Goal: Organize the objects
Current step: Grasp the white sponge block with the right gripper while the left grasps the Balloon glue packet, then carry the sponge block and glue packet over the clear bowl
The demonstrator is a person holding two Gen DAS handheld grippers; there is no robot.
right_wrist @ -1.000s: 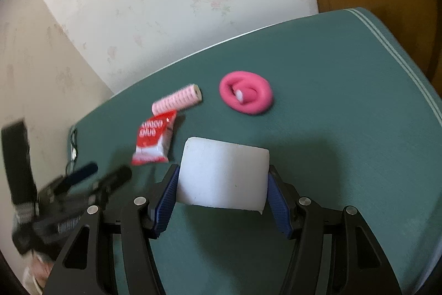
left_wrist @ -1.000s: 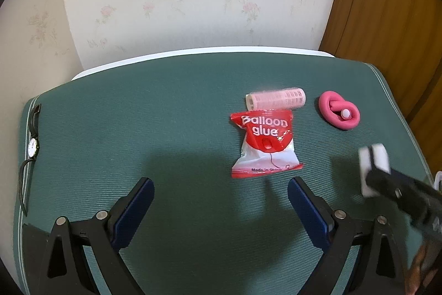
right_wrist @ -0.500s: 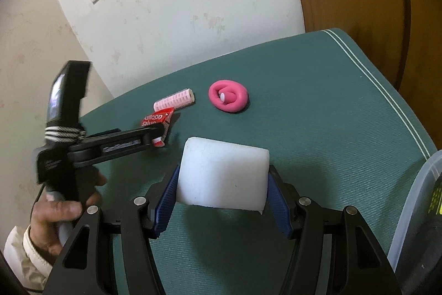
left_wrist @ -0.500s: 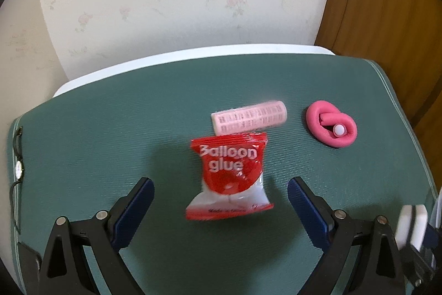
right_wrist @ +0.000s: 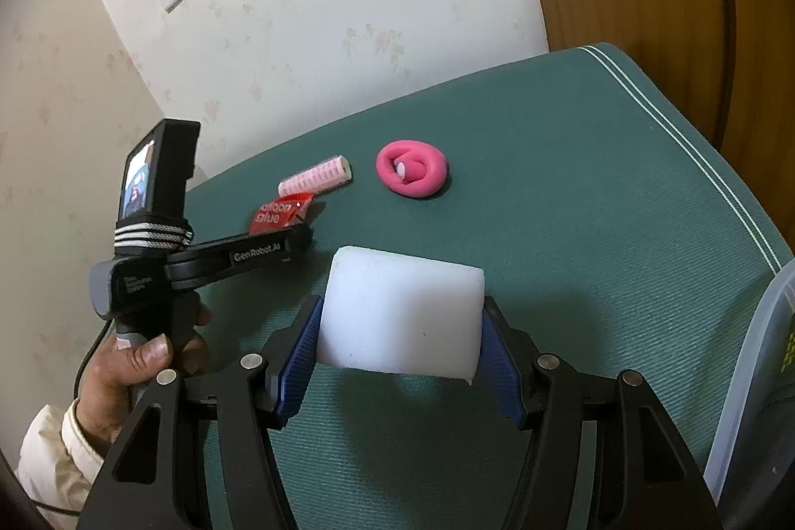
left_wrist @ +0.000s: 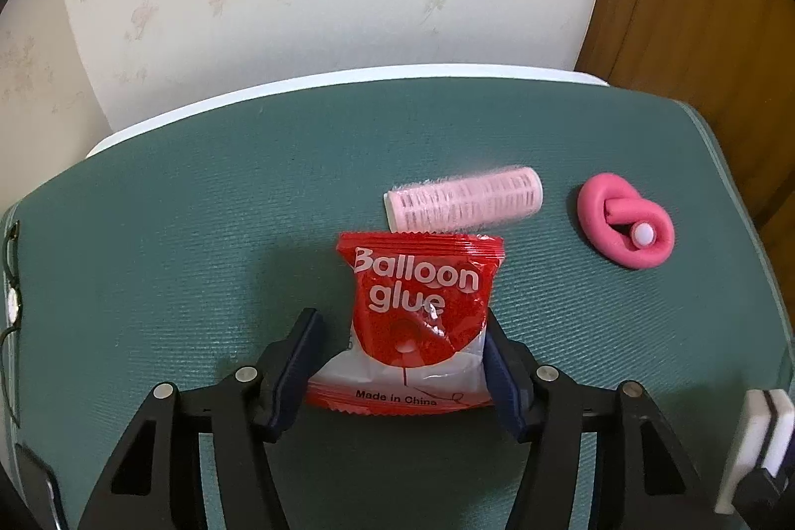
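A: What fills the scene, starting with the biggest thing?

B: A green mat [left_wrist: 198, 232] covers the table, and the wall rises behind it at twelve o'clock. In the right wrist view a clear plastic bin [right_wrist: 755, 361] shows at the four o'clock edge

A: What is each tool doing?

B: The right gripper [right_wrist: 400, 341] holds a white foam block [right_wrist: 402, 311] above the mat, jaws pressed on both its sides. The left gripper [left_wrist: 397, 361] is low over the mat at six o'clock in its own view, jaws narrowed around the lower part of a red packet marked "Balloon glue" [left_wrist: 422, 296]. The right pad looks to be touching the packet edge; the left pad seems just short of it, so I cannot tell whether the grip is firm

A: And the smaller things?

B: A pale pink hair roller [left_wrist: 464, 204] lies just beyond the packet's top edge at twelve o'clock, close to or touching it. A pink knotted foam coil [left_wrist: 626, 227] sits apart at two o'clock. A wristwatch [left_wrist: 12, 296] lies at the nine o'clock edge

A: Which step is this?

B: I judge it the pickup of the glue packet, with the block waiting to go to the bin. Next the left jaws likely need to finish closing, then lift straight up without nudging the roller
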